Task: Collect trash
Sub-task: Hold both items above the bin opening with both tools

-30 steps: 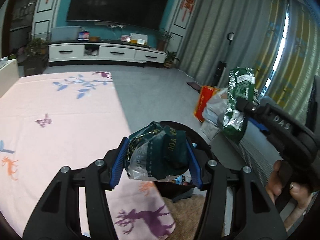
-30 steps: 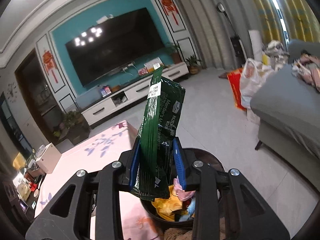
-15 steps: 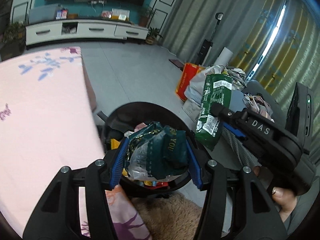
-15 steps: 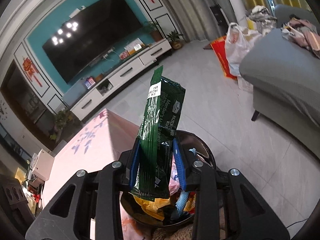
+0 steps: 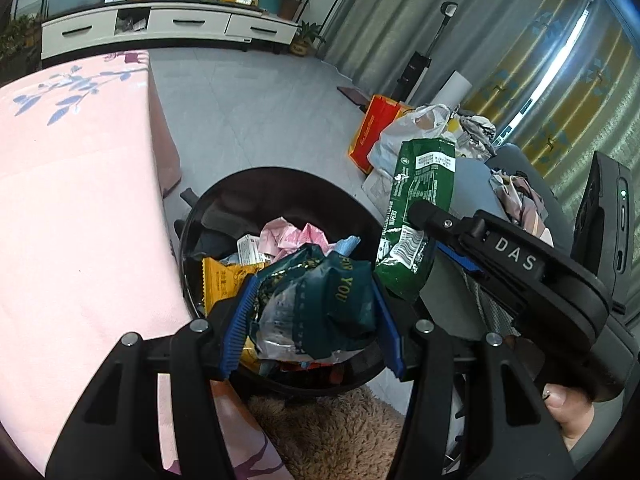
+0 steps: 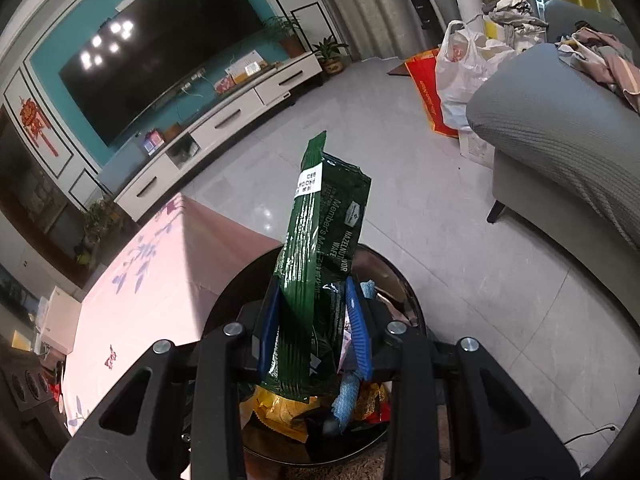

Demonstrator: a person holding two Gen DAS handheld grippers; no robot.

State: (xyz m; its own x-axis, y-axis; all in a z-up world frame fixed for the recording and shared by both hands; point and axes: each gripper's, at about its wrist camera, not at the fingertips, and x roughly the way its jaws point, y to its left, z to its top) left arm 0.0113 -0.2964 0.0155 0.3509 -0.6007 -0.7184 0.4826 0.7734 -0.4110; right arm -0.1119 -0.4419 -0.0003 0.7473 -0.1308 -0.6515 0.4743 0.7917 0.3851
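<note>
My left gripper (image 5: 312, 320) is shut on a crumpled dark green wrapper (image 5: 320, 304) and holds it over the black round trash bin (image 5: 280, 188), which holds several wrappers. My right gripper (image 6: 314, 328) is shut on a long green wafer packet (image 6: 320, 264) that stands upright above the same bin (image 6: 224, 300). In the left wrist view the right gripper (image 5: 424, 216) with its packet (image 5: 420, 208) is at the bin's right rim.
A table with a pink cloth (image 5: 72, 208) adjoins the bin on the left. A grey sofa (image 6: 560, 136) and plastic bags (image 6: 464, 64) lie to the right. A beige rug (image 5: 332, 432) is at the bin's near side. A TV cabinet (image 5: 160, 28) stands far back.
Both grippers have moved from over the table edge to above the bin and lower toward it. Each still holds its wrapper.
</note>
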